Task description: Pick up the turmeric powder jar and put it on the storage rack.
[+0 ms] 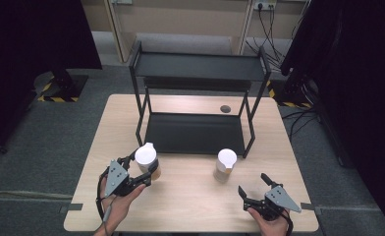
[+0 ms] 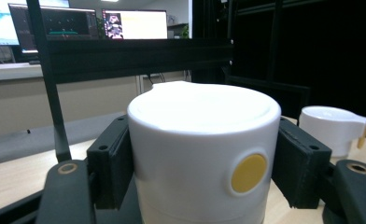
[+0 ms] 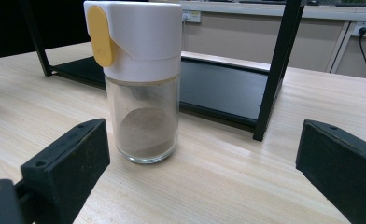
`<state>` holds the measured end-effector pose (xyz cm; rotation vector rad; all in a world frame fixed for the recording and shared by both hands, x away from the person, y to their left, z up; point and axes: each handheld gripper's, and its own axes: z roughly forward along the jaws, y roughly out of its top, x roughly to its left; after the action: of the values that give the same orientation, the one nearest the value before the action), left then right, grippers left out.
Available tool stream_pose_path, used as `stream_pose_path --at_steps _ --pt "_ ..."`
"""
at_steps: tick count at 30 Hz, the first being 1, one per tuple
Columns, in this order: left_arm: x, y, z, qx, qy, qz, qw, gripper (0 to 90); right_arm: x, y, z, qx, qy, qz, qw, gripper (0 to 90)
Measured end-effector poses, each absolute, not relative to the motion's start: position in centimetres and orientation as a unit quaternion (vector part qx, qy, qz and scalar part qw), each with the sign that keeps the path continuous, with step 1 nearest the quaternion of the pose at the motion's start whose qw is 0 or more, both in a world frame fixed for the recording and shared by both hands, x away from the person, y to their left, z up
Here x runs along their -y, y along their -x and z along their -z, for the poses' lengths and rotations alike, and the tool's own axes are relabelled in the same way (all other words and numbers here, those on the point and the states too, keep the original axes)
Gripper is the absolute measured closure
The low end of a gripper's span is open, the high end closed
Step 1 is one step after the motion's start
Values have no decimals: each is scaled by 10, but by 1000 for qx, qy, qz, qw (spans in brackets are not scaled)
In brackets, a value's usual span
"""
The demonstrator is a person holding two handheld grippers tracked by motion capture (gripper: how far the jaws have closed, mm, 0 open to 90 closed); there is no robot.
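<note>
Two glass spice shakers with white caps and yellow tabs are on the scene. My left gripper is shut on the left shaker, its black pads pressing both sides of the white cap, at the table's front left. The other shaker stands upright on the table in front of the rack, holding grey-brown powder. My right gripper stands open near the front right, jaws wide apart, with the second shaker a short way ahead of them and untouched.
A black two-tier metal rack stands at the back middle of the wooden table, its lower shelf just behind the second shaker. A rack leg rises to that shaker's right. Grey carpet surrounds the table.
</note>
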<state>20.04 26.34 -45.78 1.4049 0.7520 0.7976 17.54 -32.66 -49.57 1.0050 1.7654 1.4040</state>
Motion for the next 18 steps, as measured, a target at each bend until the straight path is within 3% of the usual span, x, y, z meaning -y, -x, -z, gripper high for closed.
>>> stream_pose_path --at_steps 18 --pt "-257 -209 434 -331 -600 -364 630 305 327 -175 496 -674 -384 -537 331 31"
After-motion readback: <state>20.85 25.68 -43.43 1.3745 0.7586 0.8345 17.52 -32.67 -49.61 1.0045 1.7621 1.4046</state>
